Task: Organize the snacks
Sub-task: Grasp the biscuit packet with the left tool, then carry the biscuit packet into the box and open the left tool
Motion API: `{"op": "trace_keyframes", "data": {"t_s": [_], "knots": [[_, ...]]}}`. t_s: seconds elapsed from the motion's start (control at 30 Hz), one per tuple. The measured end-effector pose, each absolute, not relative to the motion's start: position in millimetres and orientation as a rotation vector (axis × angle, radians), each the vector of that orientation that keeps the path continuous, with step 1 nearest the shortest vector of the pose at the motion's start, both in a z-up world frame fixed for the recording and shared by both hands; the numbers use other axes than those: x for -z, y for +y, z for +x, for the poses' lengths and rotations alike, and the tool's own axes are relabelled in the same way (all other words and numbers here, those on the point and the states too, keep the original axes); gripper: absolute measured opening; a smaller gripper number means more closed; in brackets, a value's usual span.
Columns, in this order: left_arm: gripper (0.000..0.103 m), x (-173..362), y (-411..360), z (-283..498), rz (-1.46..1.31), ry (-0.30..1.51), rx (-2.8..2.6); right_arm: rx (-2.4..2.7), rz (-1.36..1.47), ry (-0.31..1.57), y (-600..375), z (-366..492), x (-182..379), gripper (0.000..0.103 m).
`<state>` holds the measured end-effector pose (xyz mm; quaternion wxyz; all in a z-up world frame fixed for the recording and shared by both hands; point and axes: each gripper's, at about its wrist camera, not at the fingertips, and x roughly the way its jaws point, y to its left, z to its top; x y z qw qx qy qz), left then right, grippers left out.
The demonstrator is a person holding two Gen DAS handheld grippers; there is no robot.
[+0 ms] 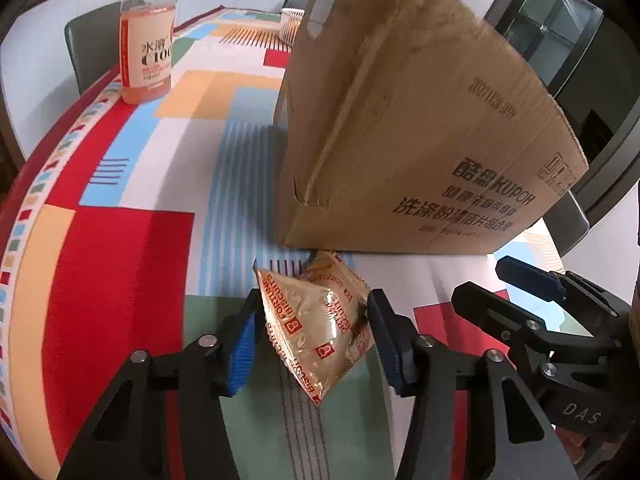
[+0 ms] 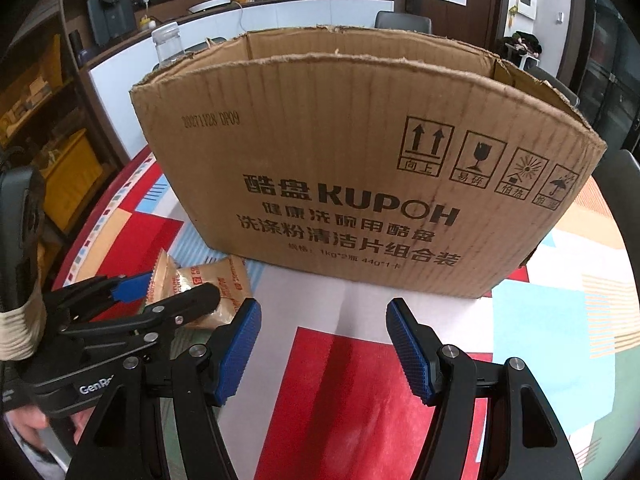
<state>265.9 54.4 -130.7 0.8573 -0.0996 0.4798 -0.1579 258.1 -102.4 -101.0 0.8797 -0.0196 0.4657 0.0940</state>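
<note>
In the left wrist view, the left hand-held gripper [image 1: 310, 340] has its black arms and blue ribbed pads spread moderately apart, with a shiny golden plastic packet of biscuits printed in red [image 1: 316, 328] standing between them. The right pad touches the packet's crimped edge; the left pad sits just beside the packet's other side, and whether it presses in cannot be told. The packet rests on the surface covered by a cloth of red, blue, orange, green and white blocks [image 1: 120, 264], just in front of the bottom edge of a large open-topped brown cardboard box with black printed lettering [image 1: 400, 140]. A clear plastic bottle of pale orange drink with a peach label [image 1: 148, 44] stands upright near the far left rim of the surface, well apart from the box. A white slatted basket [image 1: 290, 24] peeks out behind the box. The right hand-held gripper [image 1: 520, 292] shows at the lower right edge.

In the right wrist view, the right hand-held gripper [image 2: 324, 344] has its blue pads wide apart with nothing between them, hovering above a red patch of the cloth [image 2: 360, 380] in front of the box [image 2: 360, 168]. To the left, the left hand-held gripper [image 2: 160, 292] straddles the packet [image 2: 224, 280], near the box's lower left corner. The bottle's clear neck [image 2: 166, 44] rises behind the box.
</note>
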Motion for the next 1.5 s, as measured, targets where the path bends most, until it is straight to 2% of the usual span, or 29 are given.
{"op": "trace_keyframes", "data": {"t_s": [0.13, 0.27, 0.5, 1.13, 1.5], "knots": [[0.047, 132.1, 52.2, 266.5, -0.228, 1.017, 0.342, -0.193, -0.029, 0.985, -105.1, 260.7, 106.2, 0.066], [0.039, 130.7, 47.4, 263.4, -0.234, 1.018, 0.347, -0.200, -0.005, 1.002, -109.9, 262.7, 109.9, 0.066], [0.033, 113.0, 38.5, 250.1, -0.193, 0.970, 0.334, -0.210, 0.024, 0.991, -118.2, 258.0, 104.0, 0.066], [0.033, 54.1, 27.2, 211.5, -0.107, 0.806, 0.306, -0.196, 0.081, 0.886, -143.3, 226.3, 61.9, 0.066], [0.033, 7.0, 23.5, 194.5, -0.074, 0.666, 0.313, -0.188, 0.070, 0.763, -147.2, 209.1, 23.3, 0.066]]}}
